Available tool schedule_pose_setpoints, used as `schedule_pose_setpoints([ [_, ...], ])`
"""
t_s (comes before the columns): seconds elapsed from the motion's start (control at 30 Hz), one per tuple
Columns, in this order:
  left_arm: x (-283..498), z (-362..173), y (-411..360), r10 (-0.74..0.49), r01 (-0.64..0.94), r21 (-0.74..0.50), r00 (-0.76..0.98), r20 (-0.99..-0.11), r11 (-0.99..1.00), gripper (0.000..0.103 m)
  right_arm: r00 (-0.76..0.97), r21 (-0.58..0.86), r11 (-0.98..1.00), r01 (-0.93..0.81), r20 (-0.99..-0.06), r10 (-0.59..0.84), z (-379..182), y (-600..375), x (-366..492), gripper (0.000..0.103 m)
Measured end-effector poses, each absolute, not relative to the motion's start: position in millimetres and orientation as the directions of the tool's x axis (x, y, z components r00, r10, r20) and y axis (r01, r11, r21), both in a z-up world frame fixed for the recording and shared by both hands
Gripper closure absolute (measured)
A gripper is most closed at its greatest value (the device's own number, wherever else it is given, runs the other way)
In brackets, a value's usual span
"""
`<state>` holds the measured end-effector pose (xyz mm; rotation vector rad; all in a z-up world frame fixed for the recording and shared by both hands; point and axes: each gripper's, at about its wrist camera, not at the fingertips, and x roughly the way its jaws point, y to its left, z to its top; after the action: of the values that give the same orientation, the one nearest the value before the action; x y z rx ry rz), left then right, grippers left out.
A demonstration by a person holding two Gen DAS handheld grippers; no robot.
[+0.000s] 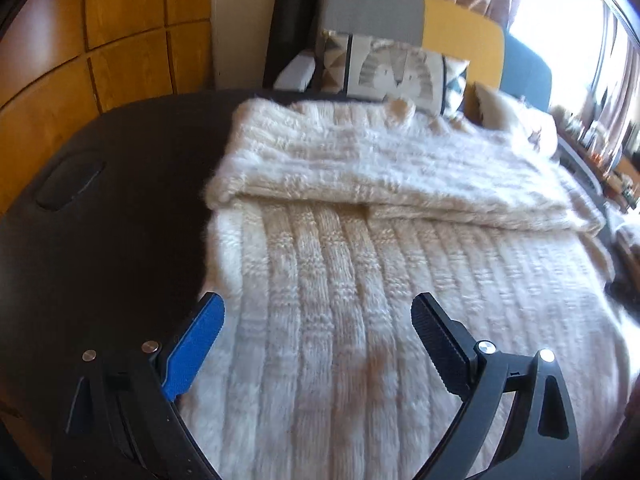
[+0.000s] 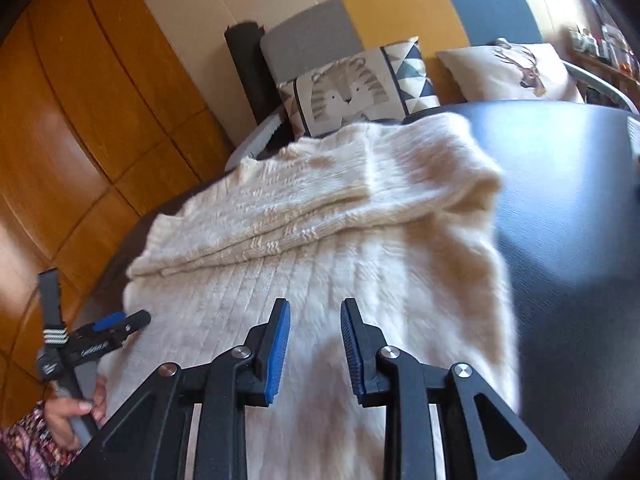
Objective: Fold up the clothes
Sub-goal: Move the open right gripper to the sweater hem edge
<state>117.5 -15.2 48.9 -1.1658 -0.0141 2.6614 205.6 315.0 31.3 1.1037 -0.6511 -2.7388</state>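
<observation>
Cream sweater [image 1: 360, 280] lies beneath both hovering tongs, left [image 1: 318, 340] spread wide, right [image 2: 315, 344] parted narrowly.

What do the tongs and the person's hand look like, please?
Both tongs, left and right, have black angular frames with silver rivets and ribbed pads: the right's are both blue, the left's one blue, one black. The left hand is bare, beside floral fabric.
</observation>
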Motion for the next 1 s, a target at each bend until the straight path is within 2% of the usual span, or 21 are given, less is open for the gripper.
schedule_pose_setpoints([
  [0.1, 140, 58, -29, 0.246, -0.249, -0.099, -0.680, -0.691, -0.964, 0.006, -0.716, 0.463, -0.884, -0.066, -0.639, -0.281, 30, 333, 237, 0.076],
  [0.2, 159, 48, -39, 0.208, -0.260, -0.040, -0.664, -0.719, -0.965, 0.006, -0.704, 0.486, -0.870, -0.087, -0.648, -0.292, 27, 350, 268, 0.075],
  [0.33, 183, 36, -62, 0.213, -0.247, -0.061, -0.655, -0.725, -0.967, 0.006, -0.697, 0.528, -0.841, -0.120, -0.648, -0.307, 27, 366, 295, 0.075],
  [0.47, 188, 38, -81, 0.256, -0.263, -0.112, -0.617, -0.744, -0.958, 0.006, -0.694, 0.486, -0.862, -0.141, -0.670, -0.264, 36, 373, 314, 0.074],
  [0.63, 199, 38, -88, 0.323, -0.349, -0.134, -0.569, -0.756, -0.927, 0.006, -0.645, 0.524, -0.844, -0.117, -0.686, -0.336, 24, 377, 333, 0.074],
  [0.87, 230, 34, -90, 0.440, -0.463, -0.199, -0.499, -0.746, -0.863, 0.006, -0.608, 0.682, -0.730, -0.047, -0.599, -0.520, 5, 375, 349, 0.071],
  [1.0, 239, 34, -88, 0.479, -0.477, -0.237, -0.488, -0.730, -0.846, 0.005, -0.608, 0.699, -0.715, -0.006, -0.570, -0.552, 2, 370, 351, 0.069],
])
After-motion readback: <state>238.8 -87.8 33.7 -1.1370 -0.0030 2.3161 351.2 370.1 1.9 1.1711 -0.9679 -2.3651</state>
